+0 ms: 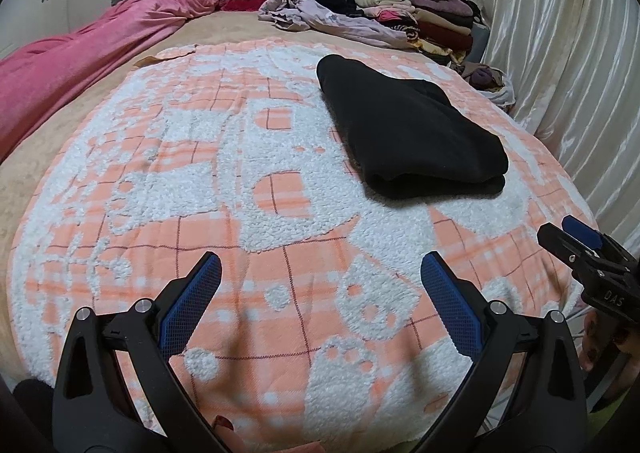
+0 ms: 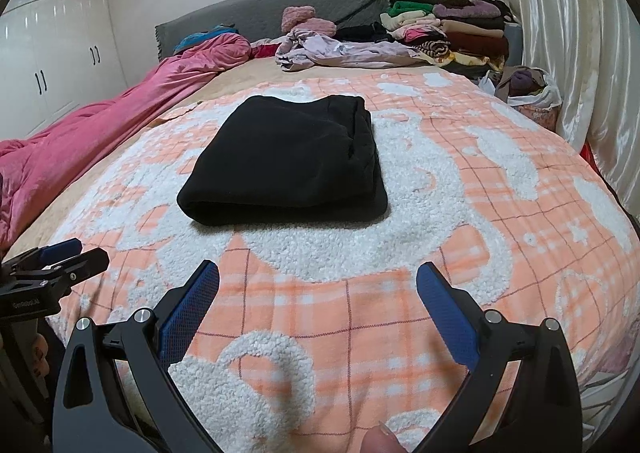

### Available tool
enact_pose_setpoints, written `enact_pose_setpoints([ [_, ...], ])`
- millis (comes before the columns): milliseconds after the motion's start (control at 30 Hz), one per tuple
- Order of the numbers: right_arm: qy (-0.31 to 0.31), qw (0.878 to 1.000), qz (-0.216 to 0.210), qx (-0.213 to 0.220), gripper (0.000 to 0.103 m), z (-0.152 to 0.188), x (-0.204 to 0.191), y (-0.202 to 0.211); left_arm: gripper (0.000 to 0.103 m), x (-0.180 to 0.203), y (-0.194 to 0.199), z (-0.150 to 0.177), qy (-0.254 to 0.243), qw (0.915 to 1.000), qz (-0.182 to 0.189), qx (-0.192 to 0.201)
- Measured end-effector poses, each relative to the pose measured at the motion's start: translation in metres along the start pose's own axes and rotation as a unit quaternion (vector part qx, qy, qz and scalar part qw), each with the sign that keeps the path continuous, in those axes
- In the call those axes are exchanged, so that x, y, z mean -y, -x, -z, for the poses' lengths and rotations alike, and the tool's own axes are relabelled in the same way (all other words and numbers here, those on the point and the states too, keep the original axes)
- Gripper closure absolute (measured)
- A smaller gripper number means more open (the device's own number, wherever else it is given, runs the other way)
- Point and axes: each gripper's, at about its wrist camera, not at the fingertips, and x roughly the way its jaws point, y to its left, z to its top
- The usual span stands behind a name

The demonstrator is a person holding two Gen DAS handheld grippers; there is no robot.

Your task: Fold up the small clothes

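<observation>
The left gripper is spread wide with nothing between its blue pads, hanging just above the blanket. The right gripper is likewise splayed and empty over the same blanket. Each view catches the other tool at its edge: the left wrist view shows the right gripper's black body low on the right, stamped with letters that read roughly "DAS", and fingers with dark nails under it. The right wrist view shows the left gripper at the left edge with a small label too blurred to read.

The folded black garment lies flat on the blanket, straight ahead of the right gripper and ahead and to the right of the left one, apart from both.

Farther ahead, by the grey headboard, lie a loose lilac garment and a stack of folded clothes. A pink quilt runs along the left. Only the right wrist view shows the white wardrobe; it also shows a bag of clothes by the curtain more fully.
</observation>
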Motion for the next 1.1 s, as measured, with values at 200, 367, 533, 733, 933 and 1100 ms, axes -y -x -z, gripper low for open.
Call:
enact_pose_setpoints([
  [200, 0.0, 1.0, 0.001, 0.0, 0.004, -0.0002, -0.0005, -0.0004, 0.01, 0.0, 0.0003, 0.0005, 0.0, 1.0, -0.003, 0.0],
  [367, 0.002, 1.0, 0.0, -0.001, 0.004, 0.0001, -0.0009, -0.0003, 0.01, 0.0002, 0.0001, 0.0006, 0.0, 1.0, -0.003, -0.001],
  [533, 0.001, 1.0, -0.001, -0.002, 0.004, 0.001, -0.0024, -0.0002, 0.01, 0.0004, 0.0005, 0.0004, 0.0, 1.0, -0.002, 0.0],
  [733, 0.001, 1.0, -0.002, -0.002, 0.004, 0.0013, -0.0027, -0.0007, 0.01, 0.0003, 0.0008, 0.0003, 0.0, 1.0, -0.003, -0.001],
  [933, 0.001, 1.0, -0.001, -0.002, 0.004, 0.0013, -0.003, -0.0008, 0.01, 0.0001, 0.0017, 0.0002, 0.0, 1.0, -0.003, 0.002],
  [1100, 0.001, 1.0, 0.0, -0.002, 0.004, 0.0009, -0.0034, -0.0008, 0.01, -0.0011, 0.0025, 0.0005, 0.002, 1.0, -0.004, 0.001],
])
